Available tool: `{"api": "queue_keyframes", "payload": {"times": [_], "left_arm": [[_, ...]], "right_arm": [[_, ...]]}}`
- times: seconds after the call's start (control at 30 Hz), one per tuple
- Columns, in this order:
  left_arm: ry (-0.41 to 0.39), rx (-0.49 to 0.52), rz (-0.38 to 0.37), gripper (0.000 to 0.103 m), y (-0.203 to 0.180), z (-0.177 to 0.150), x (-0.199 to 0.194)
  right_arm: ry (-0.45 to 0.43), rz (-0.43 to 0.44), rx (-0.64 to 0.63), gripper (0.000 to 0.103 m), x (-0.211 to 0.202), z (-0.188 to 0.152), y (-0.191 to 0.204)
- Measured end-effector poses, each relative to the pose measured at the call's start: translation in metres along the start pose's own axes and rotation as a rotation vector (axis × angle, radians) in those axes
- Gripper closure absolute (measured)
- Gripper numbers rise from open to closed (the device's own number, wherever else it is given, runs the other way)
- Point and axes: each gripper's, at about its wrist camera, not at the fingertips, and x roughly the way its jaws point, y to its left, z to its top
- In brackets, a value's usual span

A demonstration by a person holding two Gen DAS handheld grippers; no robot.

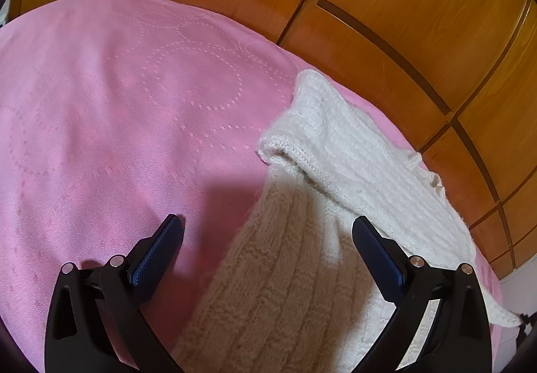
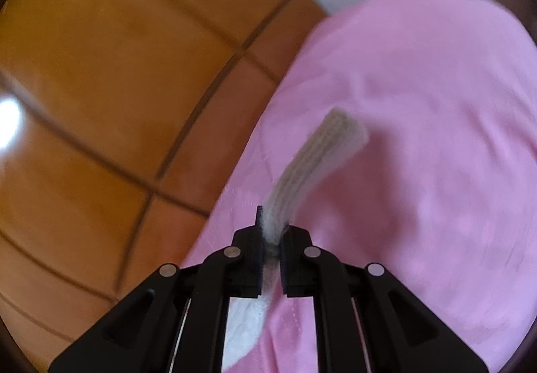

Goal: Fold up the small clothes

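My right tongs [image 2: 271, 232] pinch the knit [image 2: 315, 155], lifting one end off the bed [image 2: 436, 104]; left tongs [image 1: 268, 232] hang spread above it. The fold looks barely begun.

We are seeing the left gripper [image 1: 267, 232] showing two matte black plastic arms, each carrying triangular cut-outs and two round silver pins at the linkages; its fingers [image 1: 157, 255] are wearing dark blue pads with a fine cross-hatched grip texture, long and flat with rounded tips; we are seeing the right gripper [image 2: 271, 235] showing the same black linkage build, four silver round pins sitting across the top, triangular cut-outs in the outer arms; its fingers [image 2: 250, 259] are looking black and blocky from this angle; thin pale rods are running under the frame.
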Motion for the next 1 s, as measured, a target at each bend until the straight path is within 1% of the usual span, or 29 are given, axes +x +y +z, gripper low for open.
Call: {"api": "queue_keyframes", "payload": {"times": [0.07, 0.1, 0.17, 0.23, 0.27, 0.4, 0.43, 0.5, 0.6, 0.67, 0.7, 0.77, 0.8, 0.87, 0.9, 0.93, 0.97, 1.0], "left_arm": [[0.0, -0.001, 0.0, 0.003, 0.0, 0.0, 0.0], [0.0, -0.001, 0.0, 0.003, 0.0, 0.0, 0.0], [-0.001, -0.002, -0.002, 0.003, 0.0, 0.0, 0.0], [-0.004, -0.006, -0.008, 0.003, 0.001, 0.0, -0.001], [-0.005, -0.008, -0.012, 0.003, 0.001, 0.0, -0.001], [-0.014, -0.022, -0.032, 0.003, 0.005, 0.001, -0.004], [-0.015, -0.023, -0.034, 0.003, 0.005, 0.001, -0.004], [-0.016, -0.025, -0.038, 0.003, 0.005, 0.001, -0.005], [-0.022, -0.032, -0.05, 0.003, 0.007, 0.001, -0.006], [-0.025, -0.036, -0.056, 0.003, 0.008, 0.001, -0.007], [-0.028, -0.037, -0.059, 0.003, 0.008, 0.001, -0.008], [-0.031, -0.038, -0.061, 0.003, 0.008, 0.001, -0.008], [-0.03, -0.038, -0.06, 0.003, 0.008, 0.001, -0.008], [-0.032, -0.039, -0.063, 0.003, 0.008, 0.001, -0.009], [-0.033, -0.04, -0.065, 0.003, 0.008, 0.001, -0.009], [-0.034, -0.04, -0.066, 0.003, 0.008, 0.001, -0.009], [-0.034, -0.04, -0.066, 0.003, 0.008, 0.001, -0.008], [-0.034, -0.04, -0.065, 0.003, 0.008, 0.001, -0.008]], "right_arm": [[0.019, -0.025, -0.019, 0.096, 0.002, -0.006, 0.013], [0.028, -0.032, -0.003, 0.096, 0.004, -0.011, 0.02], [0.049, -0.035, 0.025, 0.096, 0.006, -0.022, 0.032], [0.076, -0.027, 0.009, 0.096, 0.01, -0.036, 0.057], [0.085, -0.02, -0.027, 0.096, 0.011, -0.044, 0.073], [0.095, 0.036, -0.253, 0.096, 0.013, -0.085, 0.154], [0.099, 0.061, -0.322, 0.096, 0.013, -0.101, 0.178], [0.111, 0.096, -0.427, 0.096, 0.013, -0.129, 0.214], [0.132, 0.164, -0.608, 0.096, 0.016, -0.187, 0.269], [0.145, 0.201, -0.688, 0.096, 0.019, -0.22, 0.291], [0.161, 0.226, -0.737, 0.096, 0.022, -0.245, 0.305], [0.199, 0.26, -0.79, 0.096, 0.029, -0.279, 0.319], [0.237, 0.287, -0.821, 0.096, 0.036, -0.305, 0.327], [0.297, 0.315, -0.868, 0.095, 0.046, -0.346, 0.33], [0.321, 0.323, -0.892, 0.094, 0.05, -0.362, 0.331], [0.357, 0.329, -0.941, 0.092, 0.057, -0.388, 0.331], [0.388, 0.33, -0.989, 0.089, 0.063, -0.41, 0.329], [0.409, 0.334, -1.018, 0.085, 0.066, -0.424, 0.326]]}}
